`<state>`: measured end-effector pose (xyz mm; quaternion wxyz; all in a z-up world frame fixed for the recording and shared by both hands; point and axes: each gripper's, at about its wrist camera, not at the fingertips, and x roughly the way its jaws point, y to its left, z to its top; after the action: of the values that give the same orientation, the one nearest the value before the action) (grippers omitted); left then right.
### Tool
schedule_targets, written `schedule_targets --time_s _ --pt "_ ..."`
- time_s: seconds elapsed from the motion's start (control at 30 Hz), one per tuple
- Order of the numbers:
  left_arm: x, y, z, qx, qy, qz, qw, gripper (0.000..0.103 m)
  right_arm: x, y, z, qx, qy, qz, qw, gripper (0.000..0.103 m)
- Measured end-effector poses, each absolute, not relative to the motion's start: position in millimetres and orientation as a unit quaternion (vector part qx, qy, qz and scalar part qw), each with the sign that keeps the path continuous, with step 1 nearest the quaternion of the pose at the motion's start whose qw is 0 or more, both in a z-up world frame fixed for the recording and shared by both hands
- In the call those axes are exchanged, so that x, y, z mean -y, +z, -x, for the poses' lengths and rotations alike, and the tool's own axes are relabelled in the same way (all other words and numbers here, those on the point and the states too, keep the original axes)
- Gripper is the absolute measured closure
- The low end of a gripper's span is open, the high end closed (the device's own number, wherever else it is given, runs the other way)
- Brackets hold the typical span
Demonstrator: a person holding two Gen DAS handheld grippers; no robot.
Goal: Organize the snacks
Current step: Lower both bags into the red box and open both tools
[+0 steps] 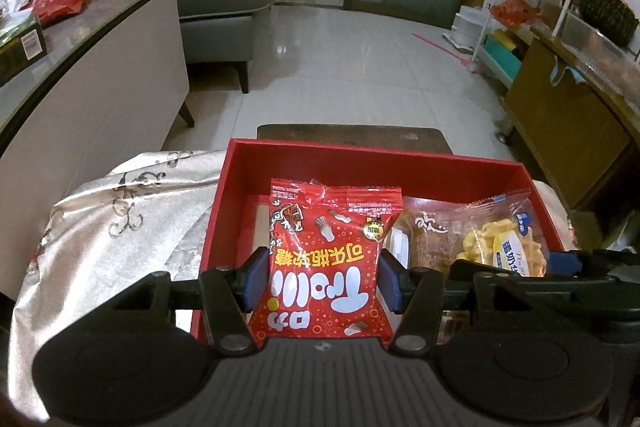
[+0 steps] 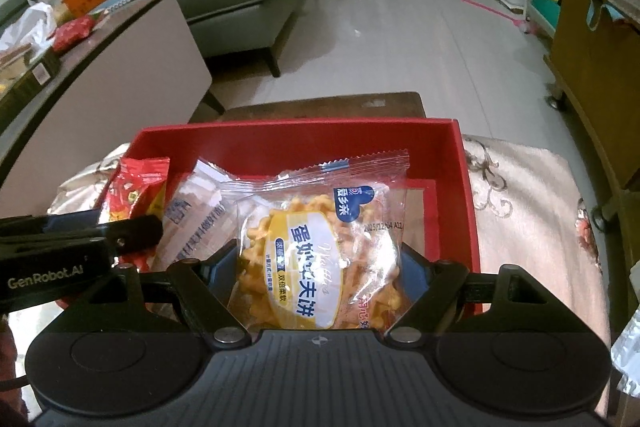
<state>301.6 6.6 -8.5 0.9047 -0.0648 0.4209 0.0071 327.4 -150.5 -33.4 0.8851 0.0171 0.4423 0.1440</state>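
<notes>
Both tongs hover over the red box (image 1: 420,163), each w/ a snack. Left tongs (image 1: 323,279) are clenched on the red candy bag (image 1: 326,263), pads pinching its sides; right tongs (image 2: 318,267) grip the clear waffle pack (image 2: 316,251) the same way. The box sits on a cloth-draped stool (image 1: 120,219), w/ another clear packet (image 2: 196,215) already inside between the two. To do this well: lower each bag till its bottom meets the box floor, keep them side by side, not stacked, then let go one at a time. Candy goes left, waffles right, where there's bare floor. Risk: a bag catches on the wall and tips out.
</notes>
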Motion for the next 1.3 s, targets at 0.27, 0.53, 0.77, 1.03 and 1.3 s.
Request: schedule_targets --time_s 0.27,0.53,0.77,1.03,1.3 --pt "-7.7 -5.4 -299.2 -0.408 0.013 0.054 0.911 0.039 151.6 -32.2 -327.8 -0.436 0.139 -0.022 0.889 0.014" --pt "-7.4 -3.7 -297.3 -0.409 0.013 0.054 0.911 0.039 153.0 -27.1 -326.7 -0.428 0.133 -0.022 0.894 0.014" --pt "-9.2 3.2 -291.6 -0.402 0.013 0.054 0.914 0.038 153.3 -26.1 -324.7 -0.425 0.128 -0.01 0.896 0.014" --pt "-14.6 16.9 -277.7 -0.39 0.008 0.06 0.919 0.038 152.4 -10.0 -311.9 -0.41 0.141 -0.012 0.901 0.011" --pt "-28.7 26.2 -252.6 -0.382 0.015 0.064 0.922 0.033 146.8 -1.3 -291.1 -0.408 0.155 -0.008 0.9 0.009"
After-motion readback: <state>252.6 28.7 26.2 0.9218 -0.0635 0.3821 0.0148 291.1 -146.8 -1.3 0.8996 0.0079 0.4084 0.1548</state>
